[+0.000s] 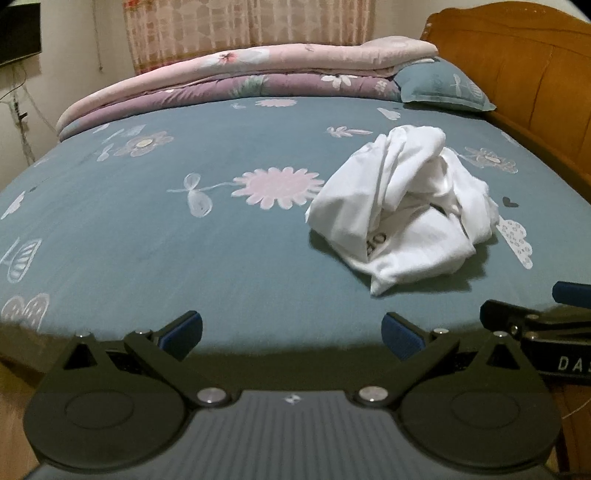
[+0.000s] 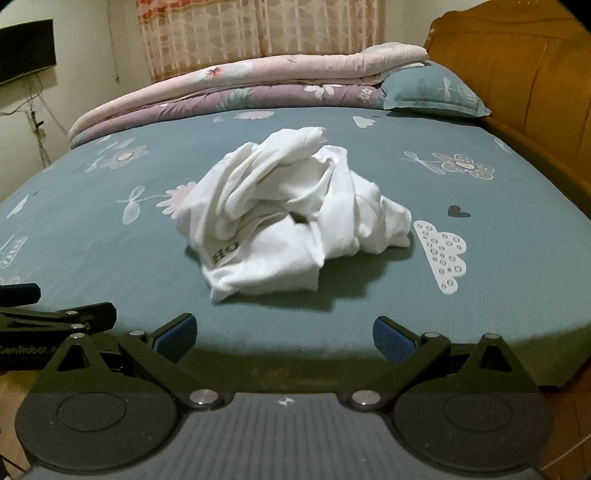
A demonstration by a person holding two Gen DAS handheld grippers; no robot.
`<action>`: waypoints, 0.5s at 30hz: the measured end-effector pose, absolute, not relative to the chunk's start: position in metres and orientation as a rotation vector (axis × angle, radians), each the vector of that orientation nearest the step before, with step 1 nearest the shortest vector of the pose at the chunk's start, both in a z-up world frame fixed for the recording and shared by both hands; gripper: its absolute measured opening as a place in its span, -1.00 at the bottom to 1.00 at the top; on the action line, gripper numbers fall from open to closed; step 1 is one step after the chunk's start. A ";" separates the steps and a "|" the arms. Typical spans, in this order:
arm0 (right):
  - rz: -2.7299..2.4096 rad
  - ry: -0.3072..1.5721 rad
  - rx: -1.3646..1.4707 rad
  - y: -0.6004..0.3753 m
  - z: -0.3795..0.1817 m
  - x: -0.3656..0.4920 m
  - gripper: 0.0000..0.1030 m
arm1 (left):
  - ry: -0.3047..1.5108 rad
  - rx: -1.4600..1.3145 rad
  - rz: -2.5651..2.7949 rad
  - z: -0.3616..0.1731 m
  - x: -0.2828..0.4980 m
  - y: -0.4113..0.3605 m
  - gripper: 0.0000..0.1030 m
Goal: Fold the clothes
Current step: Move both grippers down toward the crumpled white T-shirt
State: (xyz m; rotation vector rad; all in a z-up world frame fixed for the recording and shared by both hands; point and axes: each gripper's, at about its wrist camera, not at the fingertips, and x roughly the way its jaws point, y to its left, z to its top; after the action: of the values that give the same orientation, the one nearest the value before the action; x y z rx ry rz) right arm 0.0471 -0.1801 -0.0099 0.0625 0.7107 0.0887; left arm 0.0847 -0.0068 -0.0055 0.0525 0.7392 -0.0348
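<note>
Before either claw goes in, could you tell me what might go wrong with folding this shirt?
1. The shirt lies in a crumpled heap with layers overlapping, so a claw could pinch several layers at once and lift a tangle rather than one edge.
2. No hem or sleeve is clearly identifiable, so the first grab may be a poor one.
3. Both claws, left and right, sit open close together at the bed edge and may bump.

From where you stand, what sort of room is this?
Most likely a bedroom: a bed with a wooden headboard, a pillow and folded quilts, with curtains behind.
</note>
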 end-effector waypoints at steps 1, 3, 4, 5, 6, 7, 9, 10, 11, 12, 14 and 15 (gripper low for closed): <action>0.082 0.710 0.065 -0.183 -0.011 0.054 1.00 | 0.735 0.055 -0.040 -0.006 0.092 -0.009 0.99; 0.064 0.713 0.069 -0.189 -0.013 0.070 1.00 | 0.731 0.059 -0.050 -0.006 0.106 -0.014 0.99; 0.056 0.716 0.073 -0.192 -0.014 0.078 1.00 | 0.734 0.061 -0.055 -0.007 0.115 -0.016 0.99; 0.051 0.719 0.080 -0.196 -0.015 0.085 1.00 | 0.738 0.062 -0.060 -0.008 0.123 -0.019 0.99; 0.047 0.722 0.086 -0.200 -0.016 0.093 1.00 | 0.746 0.063 -0.063 -0.009 0.132 -0.021 0.99; 0.043 0.724 0.092 -0.203 -0.016 0.100 1.00 | 0.754 0.064 -0.067 -0.010 0.141 -0.023 0.99; 0.029 0.723 0.101 -0.210 -0.015 0.114 1.00 | 0.762 0.064 -0.074 -0.011 0.154 -0.028 0.99; 0.023 0.725 0.104 -0.213 -0.015 0.121 1.00 | 0.766 0.065 -0.080 -0.011 0.161 -0.030 0.99; 0.019 0.732 0.105 -0.216 -0.015 0.128 1.00 | 0.768 0.066 -0.086 -0.011 0.167 -0.032 0.99; 0.016 0.742 0.105 -0.218 -0.015 0.135 1.00 | 0.772 0.069 -0.092 -0.012 0.173 -0.035 0.99; 0.019 0.762 0.105 -0.221 -0.016 0.148 1.00 | 0.783 0.076 -0.102 -0.013 0.184 -0.039 0.99; 0.021 0.771 0.104 -0.222 -0.017 0.154 1.00 | 0.791 0.078 -0.105 -0.013 0.190 -0.041 0.99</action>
State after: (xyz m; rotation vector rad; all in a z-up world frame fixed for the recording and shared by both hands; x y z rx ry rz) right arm 0.1539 -0.2221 -0.0171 0.1044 0.7714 0.0207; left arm 0.1895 -0.0409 -0.0131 0.0783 0.7913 -0.1045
